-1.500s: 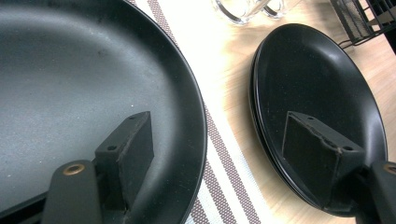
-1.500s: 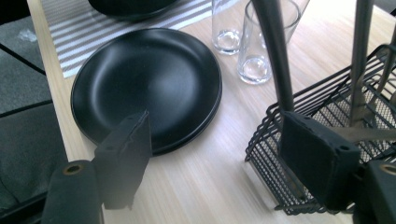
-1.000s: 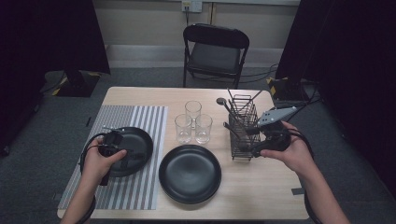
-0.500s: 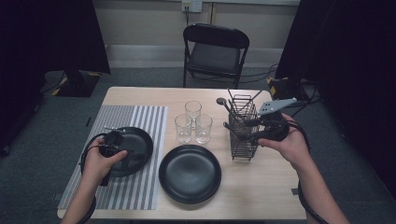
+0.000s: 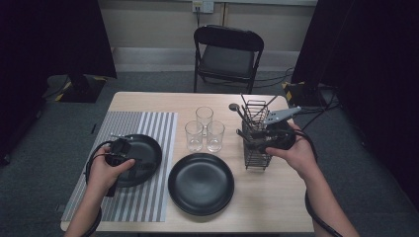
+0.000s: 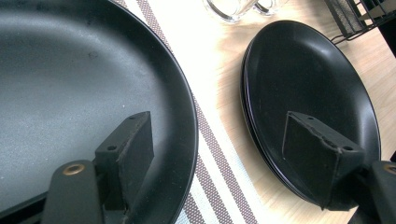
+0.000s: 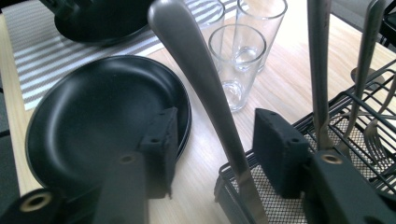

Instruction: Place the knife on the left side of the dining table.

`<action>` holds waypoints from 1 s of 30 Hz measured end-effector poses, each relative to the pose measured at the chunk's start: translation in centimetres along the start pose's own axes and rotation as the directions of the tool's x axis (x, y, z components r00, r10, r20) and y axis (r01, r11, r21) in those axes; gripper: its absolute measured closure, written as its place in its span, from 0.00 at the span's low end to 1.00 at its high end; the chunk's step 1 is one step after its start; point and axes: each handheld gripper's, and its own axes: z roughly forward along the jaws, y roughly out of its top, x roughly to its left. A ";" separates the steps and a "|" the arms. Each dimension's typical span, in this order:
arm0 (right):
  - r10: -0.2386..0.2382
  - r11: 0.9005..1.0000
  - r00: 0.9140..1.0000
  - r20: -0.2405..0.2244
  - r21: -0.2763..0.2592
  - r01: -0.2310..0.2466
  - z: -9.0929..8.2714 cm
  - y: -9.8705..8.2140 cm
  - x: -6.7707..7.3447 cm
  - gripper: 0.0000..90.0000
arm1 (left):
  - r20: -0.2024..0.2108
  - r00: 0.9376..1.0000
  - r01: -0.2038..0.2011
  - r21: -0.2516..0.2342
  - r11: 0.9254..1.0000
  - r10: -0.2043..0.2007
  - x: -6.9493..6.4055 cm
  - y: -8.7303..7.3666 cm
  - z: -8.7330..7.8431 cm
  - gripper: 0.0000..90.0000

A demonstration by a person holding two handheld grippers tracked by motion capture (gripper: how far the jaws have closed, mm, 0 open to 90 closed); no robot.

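The metal handle (image 7: 205, 88) of a piece of cutlery stands up out of the black wire basket (image 5: 258, 143) on the right side of the wooden table (image 5: 276, 197), and it leans a little toward the plates. In my right gripper view the handle is right between my two black jaws. My right gripper (image 7: 212, 144) has just been closing, but there is a gap on each side of the handle, so my pads do not press on it yet. More cutlery (image 7: 318, 70) stands in the same basket, off to the side of my jaws. In the high view my right hand (image 5: 296, 153) holds the gripper against the near side of the basket. Three clear glasses (image 5: 204, 131) stand close together near the middle of the table, just beside the basket. In front of them lies a black plate (image 5: 200, 183) on the bare wood. A second black plate (image 5: 143, 155) lies on a striped mat (image 5: 143, 197) on the left side. My left gripper (image 6: 219, 149) hangs open over the rim of that plate, one jaw above the plate and one jaw out over the other plate, and it holds nothing. My left hand (image 5: 106, 170) rests at the near edge of the plate on the mat. A black chair (image 5: 227, 52) stands behind the table.
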 end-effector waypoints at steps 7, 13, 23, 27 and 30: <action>0.000 1.000 1.000 -0.004 0.004 0.000 0.9 -0.3 -0.6 0.62 | 0.002 1.000 0.000 0.006 1.000 0.000 0.1 0.0 0.1 0.27; 0.006 1.000 1.000 -0.009 0.006 -0.006 1.4 -0.7 -0.9 0.65 | 0.000 1.000 0.001 0.004 1.000 -0.001 0.1 0.0 0.1 0.27; 0.004 1.000 1.000 -0.004 0.014 -0.004 2.1 -1.1 -1.4 0.70 | 0.002 1.000 0.005 0.009 1.000 -0.005 0.1 0.0 0.2 0.27; 0.008 1.000 1.000 -0.007 0.013 -0.008 2.1 -1.1 -1.4 0.71 | 0.001 1.000 -0.003 0.011 1.000 0.003 0.1 0.0 0.3 0.27; 0.011 1.000 1.000 -0.008 0.008 -0.011 2.2 -1.1 -1.5 0.73 | 0.001 1.000 -0.003 0.012 1.000 0.003 0.1 0.0 0.2 0.27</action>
